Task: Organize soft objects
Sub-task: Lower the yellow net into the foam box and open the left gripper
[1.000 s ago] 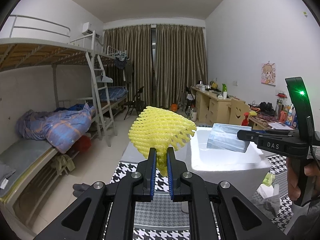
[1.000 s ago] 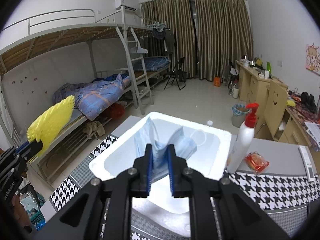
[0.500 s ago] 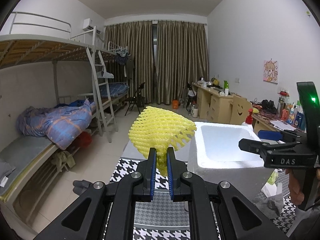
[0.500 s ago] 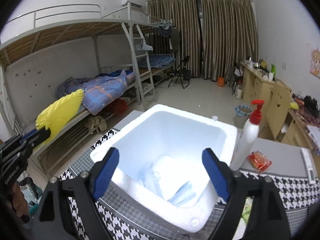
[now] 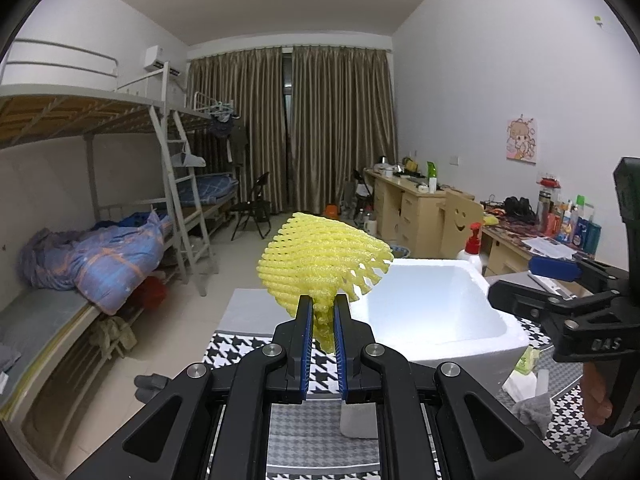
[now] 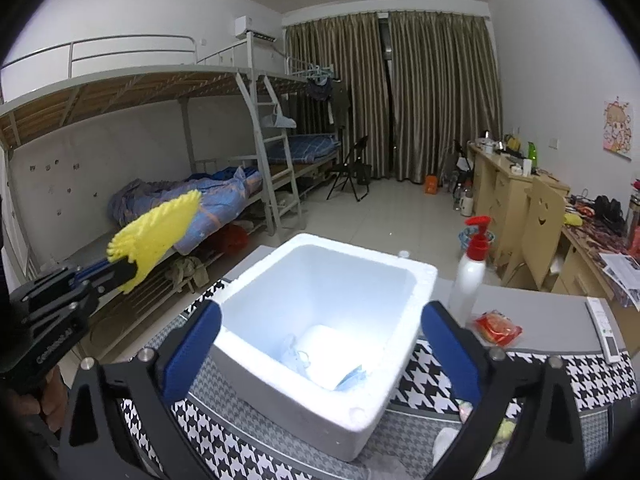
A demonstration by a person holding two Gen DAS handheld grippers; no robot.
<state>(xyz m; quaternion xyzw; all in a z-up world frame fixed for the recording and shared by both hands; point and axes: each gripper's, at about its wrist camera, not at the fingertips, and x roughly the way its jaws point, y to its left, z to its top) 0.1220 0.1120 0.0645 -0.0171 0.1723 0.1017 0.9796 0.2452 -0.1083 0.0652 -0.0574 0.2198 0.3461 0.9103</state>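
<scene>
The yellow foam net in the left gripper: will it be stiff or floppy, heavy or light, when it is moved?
The foam net probably springs rather than flops: pinched only at its bottom by the left gripper, it stands fanned upward. It looks light, being mostly open mesh. It likely squashes easily.

A white plastic pump bottle with a red head point(image 6: 471, 276) stands upright on the grey table top point(image 6: 544, 316), at about two o'clock in the right wrist view. Just beside it, at three o'clock, lies a small red foil packet point(image 6: 497, 327). A white remote control point(image 6: 604, 330) lies further right. Black-and-white houndstooth cloth point(image 6: 592, 380) covers the near part. A metal bunk bed point(image 5: 92, 168) with a blue quilt point(image 5: 104, 252) stands at nine o'clock, brown curtains point(image 5: 296, 124) at twelve.
</scene>
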